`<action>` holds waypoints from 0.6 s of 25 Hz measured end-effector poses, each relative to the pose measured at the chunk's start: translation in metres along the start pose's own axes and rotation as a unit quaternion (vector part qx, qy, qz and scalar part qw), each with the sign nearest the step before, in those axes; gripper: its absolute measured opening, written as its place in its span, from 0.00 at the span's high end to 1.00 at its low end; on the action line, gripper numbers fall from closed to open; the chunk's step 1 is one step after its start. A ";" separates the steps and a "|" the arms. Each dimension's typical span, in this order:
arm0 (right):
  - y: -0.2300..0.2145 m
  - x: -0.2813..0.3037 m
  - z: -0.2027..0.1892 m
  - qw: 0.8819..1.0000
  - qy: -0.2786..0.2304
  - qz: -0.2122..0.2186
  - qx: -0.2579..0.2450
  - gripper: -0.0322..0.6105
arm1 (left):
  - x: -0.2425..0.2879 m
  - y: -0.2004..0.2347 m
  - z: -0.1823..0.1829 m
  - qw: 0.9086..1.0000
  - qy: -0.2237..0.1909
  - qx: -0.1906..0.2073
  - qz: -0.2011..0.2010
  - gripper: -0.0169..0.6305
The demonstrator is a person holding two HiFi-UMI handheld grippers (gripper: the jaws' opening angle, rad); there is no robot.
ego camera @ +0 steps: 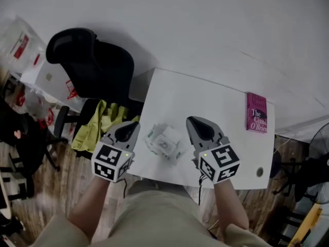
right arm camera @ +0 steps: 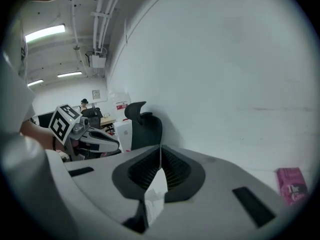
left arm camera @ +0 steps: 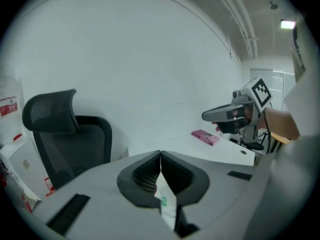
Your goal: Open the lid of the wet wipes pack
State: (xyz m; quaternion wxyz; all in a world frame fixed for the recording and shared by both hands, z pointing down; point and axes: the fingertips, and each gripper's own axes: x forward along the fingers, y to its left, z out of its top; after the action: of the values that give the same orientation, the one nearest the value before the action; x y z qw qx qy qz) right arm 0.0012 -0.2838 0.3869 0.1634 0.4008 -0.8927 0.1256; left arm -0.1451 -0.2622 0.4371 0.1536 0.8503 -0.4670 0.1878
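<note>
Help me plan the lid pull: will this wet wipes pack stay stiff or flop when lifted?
Probably floppy: the wet wipes pack looks crumpled between the left gripper and right gripper. Likely light, since thin pinched film edges seem to carry it.

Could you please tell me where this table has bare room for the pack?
Bare: the table's far half, left edge to pink book, and the strip right of the right hand-held gripper. Crowded: the near middle, where it and the left hand-held gripper clamp the wet wipes pack.

Wipes pack (ego camera: 164, 143) blurred in head view; gripper views show just 1 sliver ea, rest hidden
</note>
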 end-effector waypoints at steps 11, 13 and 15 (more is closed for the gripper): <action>0.042 -0.088 0.102 0.990 -0.126 -0.002 -0.065 0.90 | -0.079 -0.022 0.112 0.992 -0.112 0.060 0.016 0.94; 0.050 -0.102 0.114 0.987 -0.145 -0.011 -0.075 0.90 | -0.094 -0.026 0.130 0.986 -0.152 0.069 0.016 0.94; 0.058 -0.115 0.123 0.983 -0.164 -0.016 -0.079 0.90 | -0.106 -0.030 0.142 0.980 -0.183 0.076 0.015 0.94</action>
State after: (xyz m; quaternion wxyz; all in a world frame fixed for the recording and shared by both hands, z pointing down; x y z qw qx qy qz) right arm 0.0053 -0.2125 0.2237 0.0485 0.4156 -0.9081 -0.0154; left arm -0.1471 -0.2311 0.2603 -0.0029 0.8724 -0.4842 0.0662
